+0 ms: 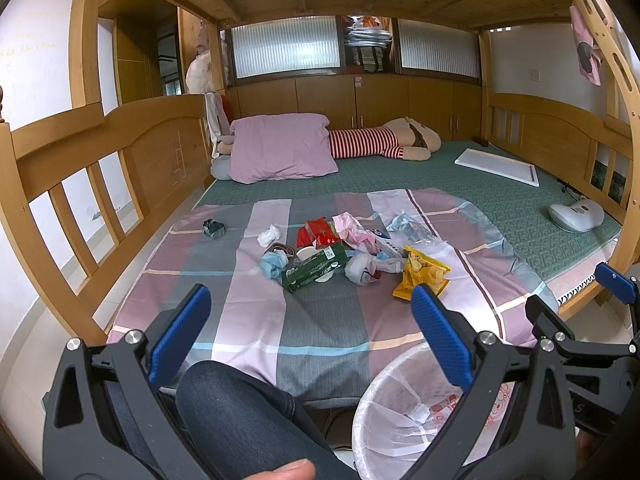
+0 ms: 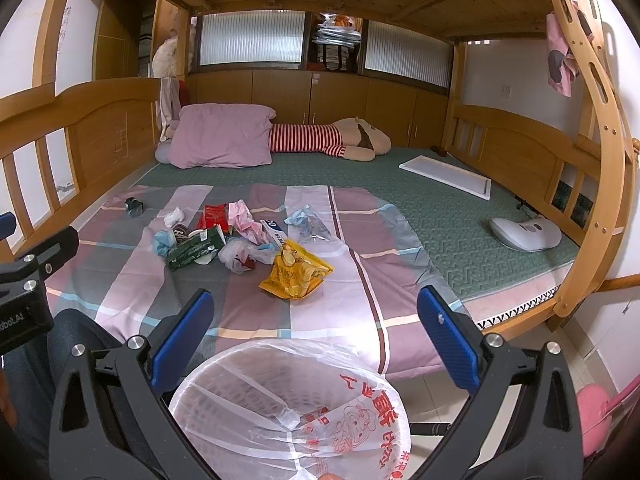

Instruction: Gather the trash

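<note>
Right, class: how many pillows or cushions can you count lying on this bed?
2. A purple pillow lies at the far left of the bed, and a grey cushion peeks out beneath its left edge. Others may be hidden behind the purple one.

A wooden bed (image 2: pixel 100 120) carries a green mattress (image 2: pixel 460 216) with a checked sheet (image 2: pixel 256 312) ahead of both open jaws. Trash lies on it: yellow snack bag (image 2: pixel 295 272), green carton (image 2: pixel 196 249), perhaps crumpled tissues (image 2: pixel 175 216) beyond.
</note>
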Action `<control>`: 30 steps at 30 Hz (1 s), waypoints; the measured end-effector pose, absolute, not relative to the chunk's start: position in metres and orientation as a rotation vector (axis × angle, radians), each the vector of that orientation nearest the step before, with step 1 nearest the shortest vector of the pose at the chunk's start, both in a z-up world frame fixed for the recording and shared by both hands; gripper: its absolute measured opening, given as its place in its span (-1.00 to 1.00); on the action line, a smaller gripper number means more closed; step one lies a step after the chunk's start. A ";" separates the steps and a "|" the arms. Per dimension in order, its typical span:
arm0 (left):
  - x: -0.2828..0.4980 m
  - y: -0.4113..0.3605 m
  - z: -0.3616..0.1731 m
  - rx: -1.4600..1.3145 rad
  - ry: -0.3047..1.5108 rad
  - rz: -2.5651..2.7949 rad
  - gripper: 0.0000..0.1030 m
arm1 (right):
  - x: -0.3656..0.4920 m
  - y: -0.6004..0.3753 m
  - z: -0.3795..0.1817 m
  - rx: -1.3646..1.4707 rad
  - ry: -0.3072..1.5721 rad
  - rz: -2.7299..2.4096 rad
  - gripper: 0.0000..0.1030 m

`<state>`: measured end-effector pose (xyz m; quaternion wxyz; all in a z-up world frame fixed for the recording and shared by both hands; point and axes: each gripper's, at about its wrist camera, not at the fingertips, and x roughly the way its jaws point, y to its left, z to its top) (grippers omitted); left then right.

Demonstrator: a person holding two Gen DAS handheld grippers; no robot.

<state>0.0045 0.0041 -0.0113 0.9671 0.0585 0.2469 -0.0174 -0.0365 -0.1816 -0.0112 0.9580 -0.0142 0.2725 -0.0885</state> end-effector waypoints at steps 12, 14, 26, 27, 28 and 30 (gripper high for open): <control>0.005 0.004 -0.012 0.116 0.501 -0.035 0.93 | -0.037 -0.179 -0.015 -0.025 0.557 -0.174 0.94; 0.004 0.004 -0.011 0.116 0.501 -0.036 0.93 | -0.037 -0.180 -0.015 -0.024 0.558 -0.173 0.94; 0.005 0.004 -0.013 0.116 0.502 -0.037 0.93 | -0.036 -0.181 -0.017 -0.018 0.563 -0.172 0.94; 0.005 0.004 -0.012 0.115 0.502 -0.037 0.93 | -0.036 -0.180 -0.017 -0.018 0.563 -0.172 0.94; 0.005 0.004 -0.011 0.115 0.503 -0.037 0.93 | -0.036 -0.181 -0.017 -0.018 0.563 -0.172 0.94; 0.005 0.004 -0.012 0.116 0.503 -0.037 0.93 | -0.036 -0.181 -0.017 -0.017 0.564 -0.171 0.94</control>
